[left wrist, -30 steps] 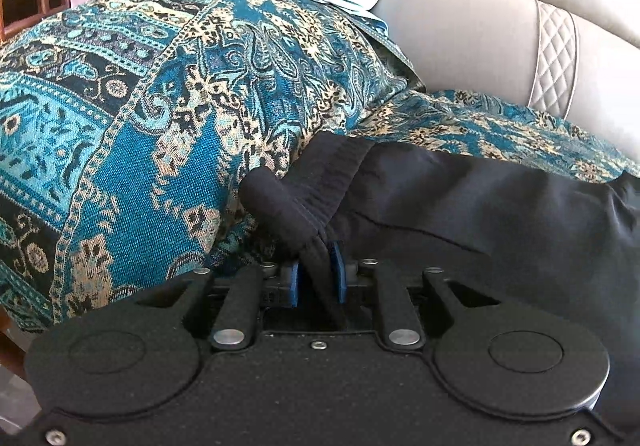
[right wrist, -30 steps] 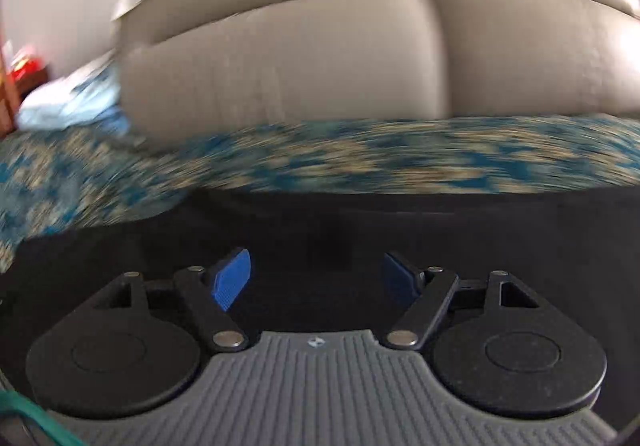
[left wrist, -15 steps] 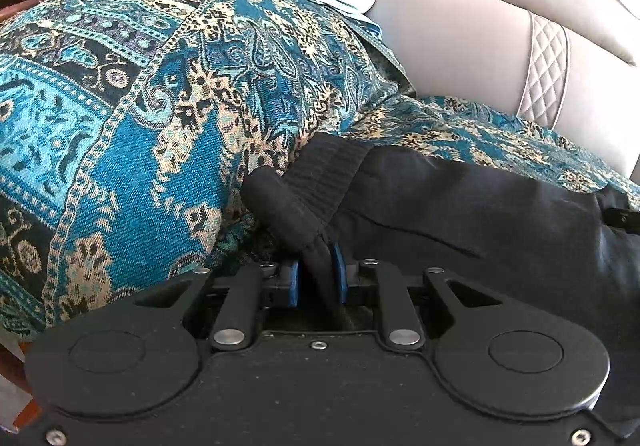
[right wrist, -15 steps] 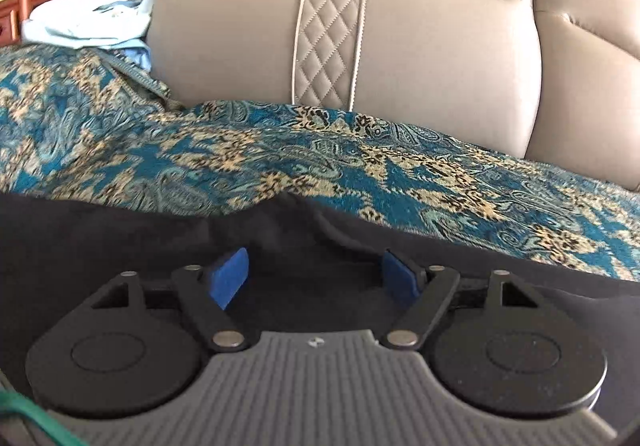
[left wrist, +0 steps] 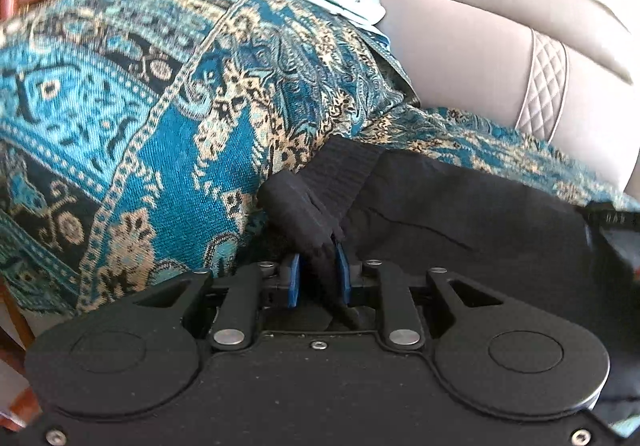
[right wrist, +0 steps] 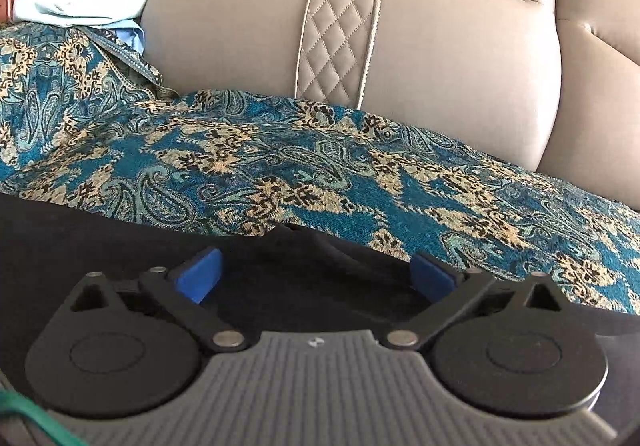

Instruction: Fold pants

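While only 1 end is secured: the black pants (left wrist: 460, 214) lie across the near edge of the patterned throw (right wrist: 280, 150) on the sofa (right wrist: 440, 46).
Left gripper (left wrist: 318, 280): pinched tight on the ribbed waistband (left wrist: 340, 174).
Right gripper (right wrist: 316, 274): spread wide over the far hem, holding nothing.
Risk: closing short catches 1 layer only, so the fold skews.
Risk: a thin bite slips under pull.

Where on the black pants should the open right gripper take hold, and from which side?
Right gripper best pinches the raised fold at the black pants far edge, coming straight forward over the cloth: it stands proud of the patterned throw, probably letting fingers straddle it.
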Tool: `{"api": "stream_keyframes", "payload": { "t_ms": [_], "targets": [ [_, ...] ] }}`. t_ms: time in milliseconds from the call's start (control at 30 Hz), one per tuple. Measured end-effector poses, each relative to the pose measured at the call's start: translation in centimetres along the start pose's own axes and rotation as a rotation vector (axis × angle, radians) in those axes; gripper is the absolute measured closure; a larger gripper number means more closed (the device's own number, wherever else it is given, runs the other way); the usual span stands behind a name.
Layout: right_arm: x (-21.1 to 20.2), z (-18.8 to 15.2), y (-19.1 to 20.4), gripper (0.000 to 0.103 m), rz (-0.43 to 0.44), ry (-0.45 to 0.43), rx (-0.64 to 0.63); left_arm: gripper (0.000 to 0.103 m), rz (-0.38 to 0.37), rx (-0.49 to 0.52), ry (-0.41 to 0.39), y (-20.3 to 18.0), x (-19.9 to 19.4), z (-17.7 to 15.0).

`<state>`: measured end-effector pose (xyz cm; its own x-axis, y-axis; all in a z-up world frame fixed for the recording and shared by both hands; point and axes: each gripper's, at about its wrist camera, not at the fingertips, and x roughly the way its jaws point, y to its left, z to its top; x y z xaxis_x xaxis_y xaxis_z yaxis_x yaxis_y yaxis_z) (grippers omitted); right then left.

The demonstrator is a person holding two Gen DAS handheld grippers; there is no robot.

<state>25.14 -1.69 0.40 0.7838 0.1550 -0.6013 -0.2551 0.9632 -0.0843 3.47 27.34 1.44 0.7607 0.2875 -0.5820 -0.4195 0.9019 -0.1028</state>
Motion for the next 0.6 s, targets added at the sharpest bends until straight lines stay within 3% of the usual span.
{"api": "stream_keyframes", "payload": {
  "t_ms": [100, 267, 333, 500, 600],
  "targets": [
    [-0.4, 0.1, -0.1, 0.000, 0.000, -0.008, 0.004, 0.082, 0.006, 0.025, -0.047, -0.4, -1.2, -0.3],
    [-4.2, -0.7, -0.8, 0.000, 0.010, -0.145, 0.068, 0.083, -0.107, 0.001, -0.172, 0.2, -4.0, -0.3],
    [-6.3, -1.3, -1.0, 0.000, 0.045, -0.186, 0.078, 0.083, -0.132, 0.001, -0.150, 0.3, -3.9, -0.3],
    [-11.0, -3.8, -0.5, 0.000, 0.119, -0.232, 0.029, 0.082, -0.113, -0.058, -0.012, 0.5, -2.0, -0.2],
    [-13.2, -6.2, 0.2, 0.000, 0.173, -0.224, -0.008, 0.074, -0.149, -0.146, 0.039, 1.4, -1.1, 0.1]
  ]
}}
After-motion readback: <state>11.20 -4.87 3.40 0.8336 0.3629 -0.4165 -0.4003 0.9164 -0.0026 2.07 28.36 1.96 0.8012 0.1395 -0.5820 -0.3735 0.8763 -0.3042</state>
